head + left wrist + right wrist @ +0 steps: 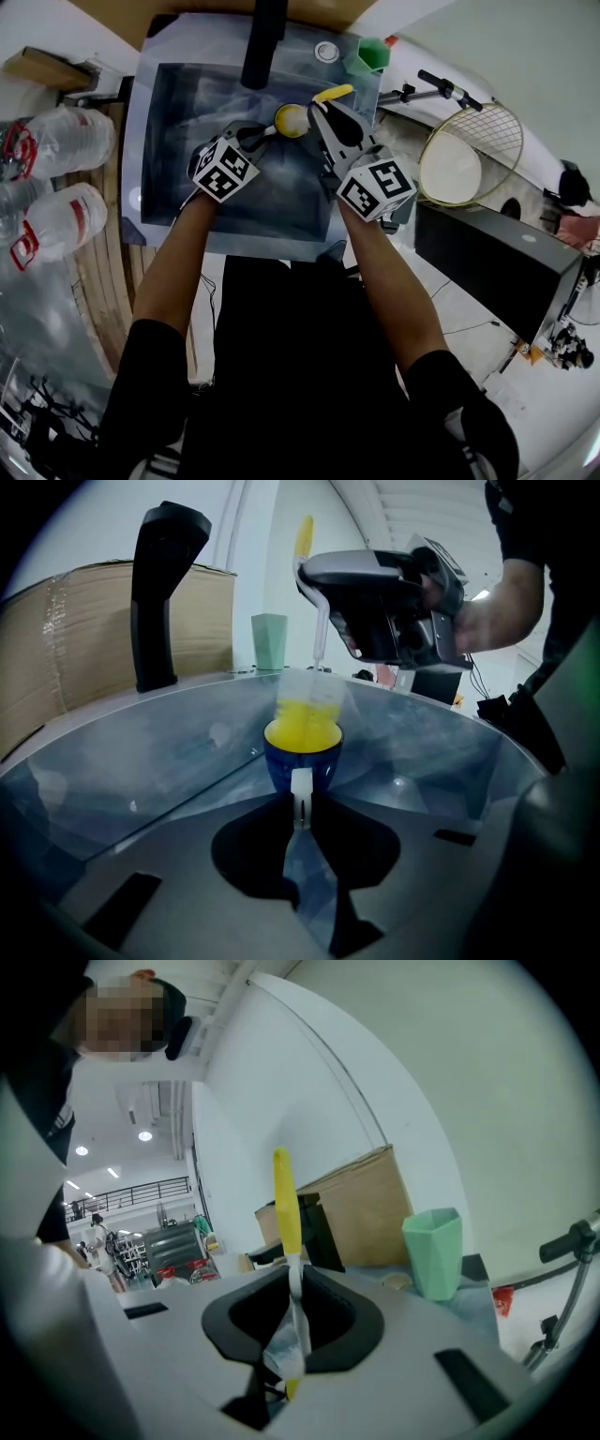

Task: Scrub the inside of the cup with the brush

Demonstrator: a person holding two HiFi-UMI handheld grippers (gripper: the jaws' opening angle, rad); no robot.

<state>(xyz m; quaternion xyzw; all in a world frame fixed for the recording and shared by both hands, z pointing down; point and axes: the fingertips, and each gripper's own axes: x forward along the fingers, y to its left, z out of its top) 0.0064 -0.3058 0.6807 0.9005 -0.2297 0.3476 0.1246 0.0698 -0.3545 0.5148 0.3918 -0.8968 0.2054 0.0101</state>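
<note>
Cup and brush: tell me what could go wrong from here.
1. The left gripper pinches the cup only by its thin white handle. A hard scrub could twist the cup loose into the sink.
2. The right gripper grips the brush on its slim stem, with the yellow head inside the cup. Side load may make the brush pivot or slip in the gripper.

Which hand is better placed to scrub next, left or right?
Right. The right gripper grips the brush, whose head sits in the cup; the left gripper holds that cup.
</note>
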